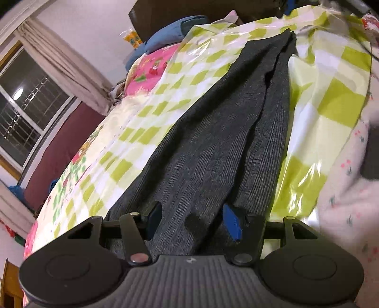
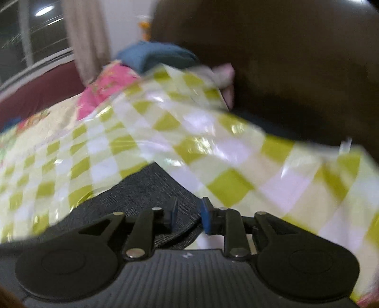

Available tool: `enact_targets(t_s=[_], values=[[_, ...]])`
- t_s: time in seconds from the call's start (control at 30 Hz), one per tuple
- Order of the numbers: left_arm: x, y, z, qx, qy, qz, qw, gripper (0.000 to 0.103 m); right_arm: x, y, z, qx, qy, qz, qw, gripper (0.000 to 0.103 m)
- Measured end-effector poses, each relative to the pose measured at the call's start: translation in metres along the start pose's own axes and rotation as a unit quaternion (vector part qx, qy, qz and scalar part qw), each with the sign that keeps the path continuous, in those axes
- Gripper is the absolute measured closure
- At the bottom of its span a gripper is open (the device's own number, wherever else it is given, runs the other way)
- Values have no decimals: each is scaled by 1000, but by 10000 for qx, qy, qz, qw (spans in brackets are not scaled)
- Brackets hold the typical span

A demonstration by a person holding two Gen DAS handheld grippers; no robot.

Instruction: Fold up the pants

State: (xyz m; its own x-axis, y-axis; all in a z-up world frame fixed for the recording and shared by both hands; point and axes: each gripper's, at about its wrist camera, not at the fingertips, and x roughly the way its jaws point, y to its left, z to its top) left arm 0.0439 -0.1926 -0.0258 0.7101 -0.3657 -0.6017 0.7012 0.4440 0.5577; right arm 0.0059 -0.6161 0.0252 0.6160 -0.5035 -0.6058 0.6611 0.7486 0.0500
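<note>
Bedroom clutter framed a bed (image 1: 99, 132) under one glossy green-checked plastic sheet (image 1: 331, 101), where one pair of dark grey pants (image 1: 213, 142) lay lengthwise, legs together. Two grippers were in play. The left gripper (image 1: 193, 222) straddled the cloth, jaws half apart, not pinching. The right gripper (image 2: 188, 216) sat over an edge, jaws narrow, apparently loose. I judged the slick sheet might let the pants slide, or get pinched along.

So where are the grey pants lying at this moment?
The grey pants lie lengthwise on the green checked plastic sheet covering the bed, running from the left tongs toward the dark headboard.
</note>
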Motion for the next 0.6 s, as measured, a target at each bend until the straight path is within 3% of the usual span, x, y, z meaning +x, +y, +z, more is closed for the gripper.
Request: enact_targets(t_s=[0.07, 0.13, 0.2, 0.27, 0.43, 0.6], values=[[1, -2, -5, 5, 17, 32, 10000, 31, -22, 29, -6, -688, -155, 478, 9964, 79], [1, -6, -7, 51, 2, 85, 10000, 31, -41, 66, -21, -1385, -142, 1261, 9822, 74], [2, -10, -8, 154, -44, 162, 9997, 31, -53, 106, -41, -2082, -15, 2068, 9560, 73], [2, -11, -10, 147, -62, 184, 9997, 30, -62, 148, -67, -2932, 2, 2656, 9184, 73], [2, -1, -8, -87, -105, 248, 9996, 32, -71, 211, -115, -4539, -161, 3107, 8350, 73], [7, 9, -7, -352, -99, 212, 9991, 38, -75, 217, -133, -5269, -264, 3113, 7904, 72]])
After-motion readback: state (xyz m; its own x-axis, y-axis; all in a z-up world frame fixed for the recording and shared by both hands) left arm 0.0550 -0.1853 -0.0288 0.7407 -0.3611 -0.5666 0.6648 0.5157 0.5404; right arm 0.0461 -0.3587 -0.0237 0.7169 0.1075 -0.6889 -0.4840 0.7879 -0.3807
